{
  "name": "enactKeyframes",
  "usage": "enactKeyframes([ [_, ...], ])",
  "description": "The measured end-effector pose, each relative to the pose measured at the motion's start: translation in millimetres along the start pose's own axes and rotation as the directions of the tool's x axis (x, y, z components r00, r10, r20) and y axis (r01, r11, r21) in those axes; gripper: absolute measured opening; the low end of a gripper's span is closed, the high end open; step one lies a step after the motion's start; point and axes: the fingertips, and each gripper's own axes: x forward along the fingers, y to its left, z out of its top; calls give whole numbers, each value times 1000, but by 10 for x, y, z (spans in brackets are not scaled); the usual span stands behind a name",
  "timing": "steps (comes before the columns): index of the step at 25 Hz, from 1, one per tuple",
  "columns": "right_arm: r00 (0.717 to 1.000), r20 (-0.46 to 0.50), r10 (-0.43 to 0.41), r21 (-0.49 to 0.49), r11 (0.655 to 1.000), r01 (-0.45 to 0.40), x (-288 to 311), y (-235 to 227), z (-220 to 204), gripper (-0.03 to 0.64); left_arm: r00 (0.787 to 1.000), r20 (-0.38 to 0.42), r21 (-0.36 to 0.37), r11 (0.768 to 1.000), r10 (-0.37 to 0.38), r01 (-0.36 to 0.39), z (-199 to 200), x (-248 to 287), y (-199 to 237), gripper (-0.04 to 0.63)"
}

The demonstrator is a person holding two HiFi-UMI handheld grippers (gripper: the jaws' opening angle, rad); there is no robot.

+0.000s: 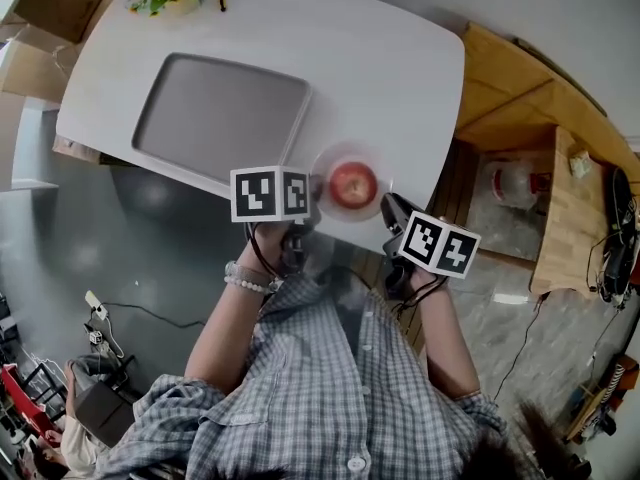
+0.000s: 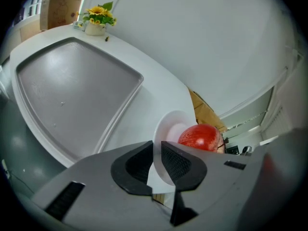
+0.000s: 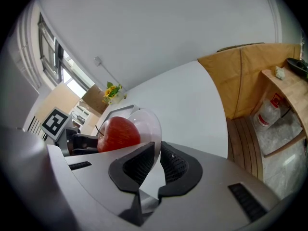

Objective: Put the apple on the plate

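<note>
apple [image 1: 353,184] already on plate [image 1: 340,156] | left gripper [image 2: 157,148] + right gripper [image 3: 157,150] both pinching its rim | next, I guess: keep it level, let go

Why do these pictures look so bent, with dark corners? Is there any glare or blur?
Head view: the wide lens bows the edges of the white oval table; the light is soft and the shadows are faint. Left gripper view: the black corners come from the round lens, and the red apple shows small highlights. Right gripper view: the window at left is washed out by bright light.

No text can be read; the red label [image 1: 538,182] on the shelved packet [image 1: 510,184] looks too blurred.
</note>
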Motion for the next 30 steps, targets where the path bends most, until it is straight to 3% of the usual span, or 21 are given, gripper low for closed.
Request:
enactKeyframes([
  [15,995,-71,68,-82,994,-74,178,622,-37,49,996,75,-122,992,47,-38,9,-516,446,58],
  [30,989,-125,74,-90,992,-86,1020,1665,60,49,996,49,-126,989,81,-74,675,-951,1522,58],
])
